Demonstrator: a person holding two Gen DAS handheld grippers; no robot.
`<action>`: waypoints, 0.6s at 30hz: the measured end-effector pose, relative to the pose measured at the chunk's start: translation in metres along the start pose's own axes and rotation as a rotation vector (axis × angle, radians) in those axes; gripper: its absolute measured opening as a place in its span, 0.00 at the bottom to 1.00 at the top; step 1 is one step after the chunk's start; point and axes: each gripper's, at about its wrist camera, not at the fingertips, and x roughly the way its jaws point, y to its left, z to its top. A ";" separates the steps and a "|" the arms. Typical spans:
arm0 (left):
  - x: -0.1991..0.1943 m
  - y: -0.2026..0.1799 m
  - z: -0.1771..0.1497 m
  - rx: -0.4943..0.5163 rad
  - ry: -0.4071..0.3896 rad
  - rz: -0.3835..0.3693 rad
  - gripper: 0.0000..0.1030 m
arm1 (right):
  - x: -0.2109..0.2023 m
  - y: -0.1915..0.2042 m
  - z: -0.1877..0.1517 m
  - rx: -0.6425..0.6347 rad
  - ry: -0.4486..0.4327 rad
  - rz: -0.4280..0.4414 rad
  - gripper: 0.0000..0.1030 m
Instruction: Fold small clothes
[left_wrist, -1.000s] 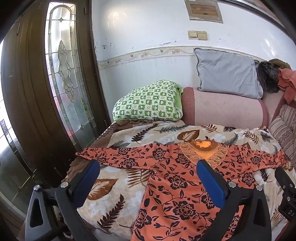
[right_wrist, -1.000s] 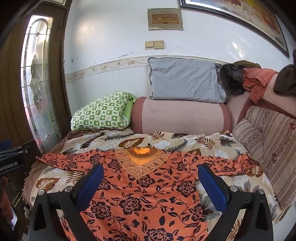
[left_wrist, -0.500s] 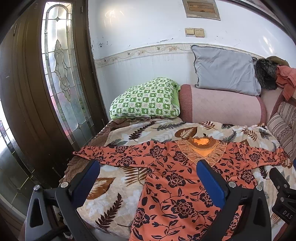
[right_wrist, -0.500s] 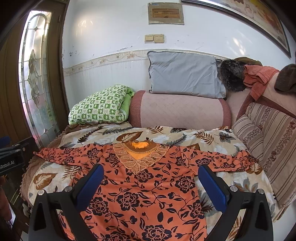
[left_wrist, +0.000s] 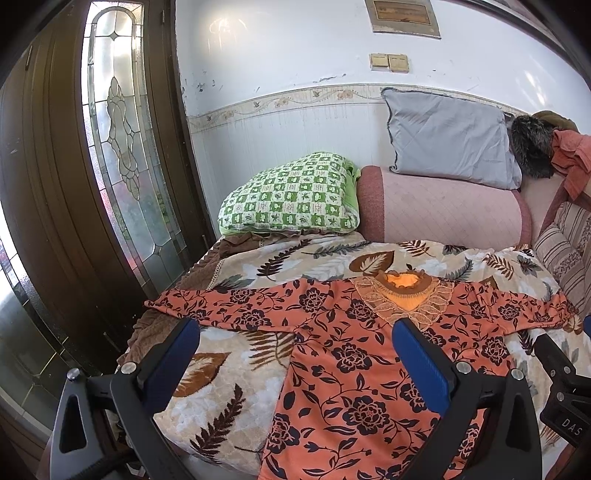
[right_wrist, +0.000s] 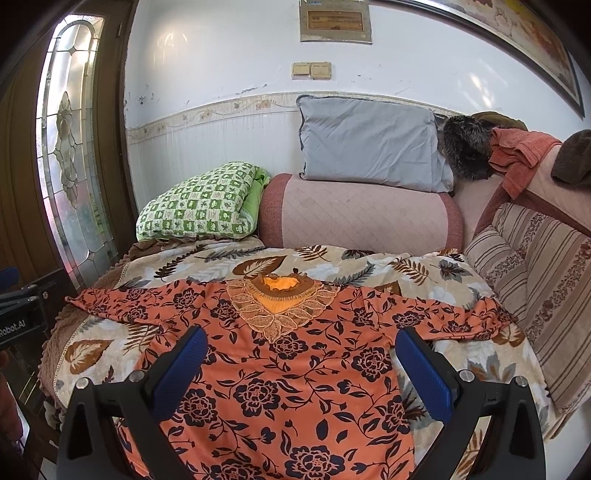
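An orange top with black flowers (left_wrist: 354, 354) lies spread flat on the bed, both long sleeves stretched out sideways and its lace neckline (left_wrist: 406, 295) toward the pillows. It also shows in the right wrist view (right_wrist: 295, 369). My left gripper (left_wrist: 295, 332) is open and empty, held above the top's left side and left sleeve (left_wrist: 229, 306). My right gripper (right_wrist: 301, 343) is open and empty, held above the top's chest. Neither touches the cloth.
A leaf-print blanket (left_wrist: 236, 384) covers the bed. A green checked pillow (left_wrist: 291, 195), a pink bolster (left_wrist: 443, 210) and a grey pillow (left_wrist: 447, 136) lie at the head. A striped cushion (right_wrist: 535, 280) and heaped clothes (right_wrist: 517, 155) are at the right. A wooden door with glass (left_wrist: 122, 147) stands left.
Both grippers have drawn back and risen a little from the top, so more of the bed shows. The top has not moved and both grippers stay open.
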 end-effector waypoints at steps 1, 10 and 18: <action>0.000 0.000 0.000 0.001 0.000 0.000 1.00 | 0.000 0.000 0.000 0.000 0.000 0.000 1.00; 0.000 0.001 -0.001 -0.001 0.000 -0.002 1.00 | 0.002 0.000 -0.001 0.001 0.008 0.004 1.00; 0.003 0.000 -0.003 0.001 0.001 -0.003 1.00 | 0.002 -0.001 -0.001 0.003 0.021 -0.002 1.00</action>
